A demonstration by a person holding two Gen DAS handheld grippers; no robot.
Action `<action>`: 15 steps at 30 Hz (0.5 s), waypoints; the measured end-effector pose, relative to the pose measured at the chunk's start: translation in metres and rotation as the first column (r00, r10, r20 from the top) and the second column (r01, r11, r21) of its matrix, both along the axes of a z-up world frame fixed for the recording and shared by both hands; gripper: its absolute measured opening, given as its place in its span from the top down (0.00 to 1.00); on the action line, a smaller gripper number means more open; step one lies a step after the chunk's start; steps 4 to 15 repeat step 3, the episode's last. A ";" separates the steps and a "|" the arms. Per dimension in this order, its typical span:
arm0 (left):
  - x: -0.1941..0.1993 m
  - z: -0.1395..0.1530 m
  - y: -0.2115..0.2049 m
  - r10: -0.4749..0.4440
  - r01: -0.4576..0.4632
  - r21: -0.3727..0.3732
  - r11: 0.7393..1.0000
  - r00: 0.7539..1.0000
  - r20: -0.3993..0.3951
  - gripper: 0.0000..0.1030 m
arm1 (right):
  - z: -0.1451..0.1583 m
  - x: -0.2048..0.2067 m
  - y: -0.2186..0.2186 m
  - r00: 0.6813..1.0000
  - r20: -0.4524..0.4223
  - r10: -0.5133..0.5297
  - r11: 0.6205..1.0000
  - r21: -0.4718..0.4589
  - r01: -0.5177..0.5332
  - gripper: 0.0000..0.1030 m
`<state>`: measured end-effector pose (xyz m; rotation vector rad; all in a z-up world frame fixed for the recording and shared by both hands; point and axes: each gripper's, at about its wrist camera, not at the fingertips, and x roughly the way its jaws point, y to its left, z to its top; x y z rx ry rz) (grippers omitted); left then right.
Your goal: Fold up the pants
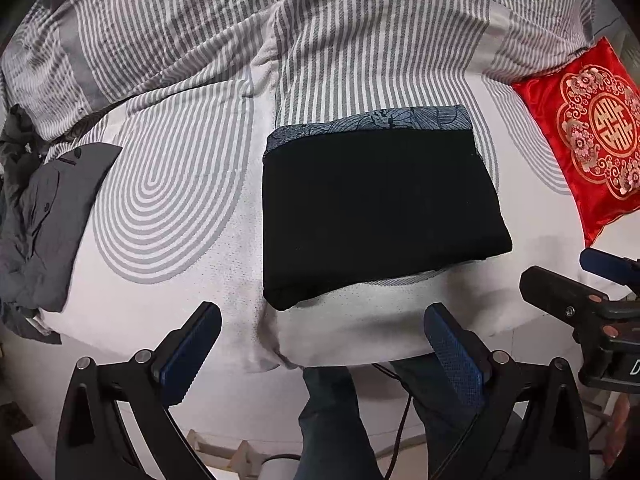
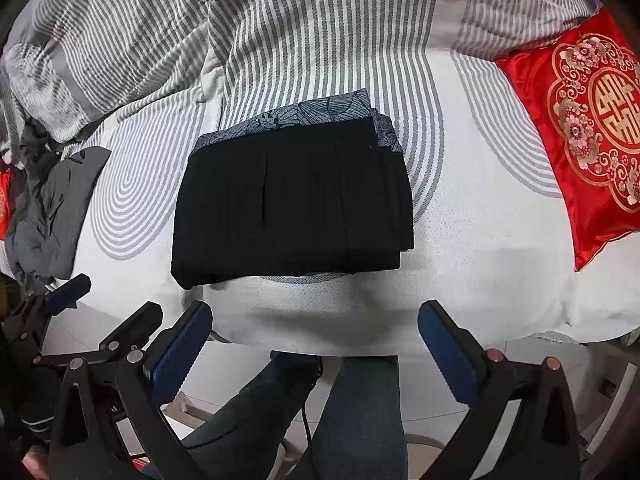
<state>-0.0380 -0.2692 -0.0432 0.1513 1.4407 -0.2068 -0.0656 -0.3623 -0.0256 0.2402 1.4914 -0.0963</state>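
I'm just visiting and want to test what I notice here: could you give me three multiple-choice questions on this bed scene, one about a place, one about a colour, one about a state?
1. Where does the red satin cushion with gold embroidery lie, seen from the folded black pants?
A. To their right
B. On top of them
C. To their left

2. What colour are the stripes on the bedding?
A. Green
B. Grey
C. Yellow

3. How is the left hand-held gripper?
A. Shut on the pants
B. Shut, holding nothing
C. Open, holding nothing

Answers: 1 A, the cushion sits at the bed's right edge; 2 B, grey bands on white; 3 C, its fingers are spread apart short of the pants.
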 end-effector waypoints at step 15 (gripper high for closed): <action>0.000 0.001 -0.001 0.000 0.000 0.005 1.000 1.000 0.002 0.01 | 0.000 0.000 0.000 1.000 0.001 0.002 1.000 0.000 -0.002 0.00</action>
